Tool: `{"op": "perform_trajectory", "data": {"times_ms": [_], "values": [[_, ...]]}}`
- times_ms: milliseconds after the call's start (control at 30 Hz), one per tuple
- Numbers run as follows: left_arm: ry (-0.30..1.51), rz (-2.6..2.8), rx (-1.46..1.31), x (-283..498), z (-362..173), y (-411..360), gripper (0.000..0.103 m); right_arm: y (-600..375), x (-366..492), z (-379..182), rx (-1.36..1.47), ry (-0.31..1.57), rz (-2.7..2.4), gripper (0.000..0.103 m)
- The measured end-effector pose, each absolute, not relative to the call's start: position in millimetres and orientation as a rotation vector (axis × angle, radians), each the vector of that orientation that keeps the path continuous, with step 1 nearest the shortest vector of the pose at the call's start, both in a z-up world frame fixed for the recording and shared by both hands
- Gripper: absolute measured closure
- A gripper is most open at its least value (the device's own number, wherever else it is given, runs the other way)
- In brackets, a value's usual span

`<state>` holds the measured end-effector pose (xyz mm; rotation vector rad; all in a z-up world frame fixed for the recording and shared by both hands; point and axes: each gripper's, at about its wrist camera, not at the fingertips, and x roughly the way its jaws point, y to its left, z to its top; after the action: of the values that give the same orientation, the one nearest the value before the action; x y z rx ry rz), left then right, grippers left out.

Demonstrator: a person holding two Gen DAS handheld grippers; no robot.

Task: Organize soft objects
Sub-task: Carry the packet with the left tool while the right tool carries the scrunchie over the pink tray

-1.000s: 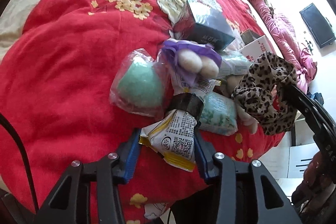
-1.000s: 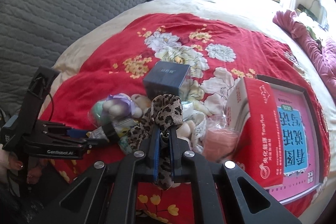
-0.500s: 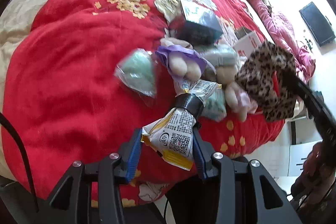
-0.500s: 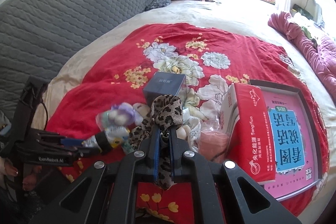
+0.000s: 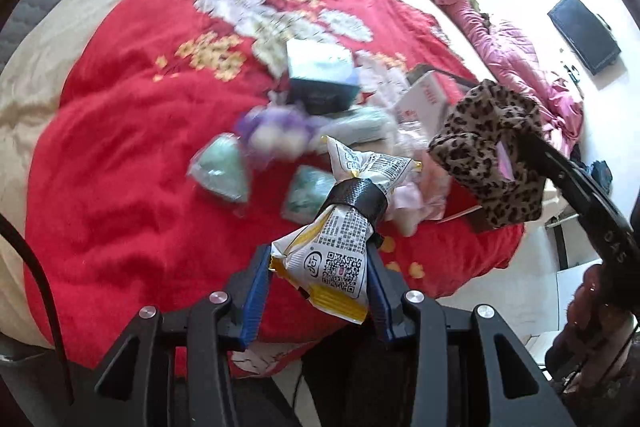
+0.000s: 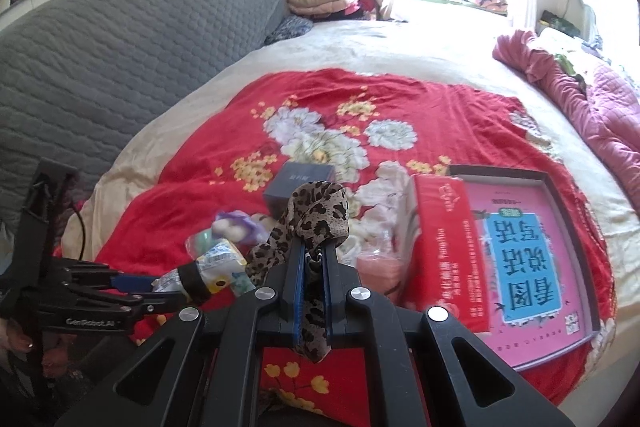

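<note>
Two hand-held grippers carry soft things above the red blanket [image 6: 460, 107], apparently lifted clear of the pile for sorting. Left hand-held gripper [image 5: 320, 267] clamps a taped snack packet [image 5: 344, 239] (jaws narrow); right hand-held gripper [image 6: 314, 263], nearly closed, pinches the leopard scarf [image 6: 316, 215], beyond it the red box [image 6: 444, 247].

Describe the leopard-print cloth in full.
The leopard-print cloth is thin, soft fabric, tan with dark spots. The right gripper is shut on it, lifted clear of the red blanket. One bunched loop rises above the fingertips; a tail hangs below between the blue pads. Nothing else touches it.
</note>
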<state>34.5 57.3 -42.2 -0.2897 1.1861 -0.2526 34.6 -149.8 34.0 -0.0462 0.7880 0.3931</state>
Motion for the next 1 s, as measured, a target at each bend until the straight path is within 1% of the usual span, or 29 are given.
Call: {"op": "perform_trajectory", "data": {"times_ms": [333, 567, 1000], "values": [[1.117, -0.294, -0.252, 42, -4, 20, 0.058, -192, 26, 54, 0.022, 0.741, 0.315, 0.096], [1.069, -0.350, -0.208, 54, 23, -30, 0.058, -229, 19, 64, 0.078, 0.709, 0.243, 0.096], [1.042, -0.428, -0.137, 75, 39, -122, 0.058, -326, 11, 67, 0.195, 0.681, 0.048, 0.096]]}}
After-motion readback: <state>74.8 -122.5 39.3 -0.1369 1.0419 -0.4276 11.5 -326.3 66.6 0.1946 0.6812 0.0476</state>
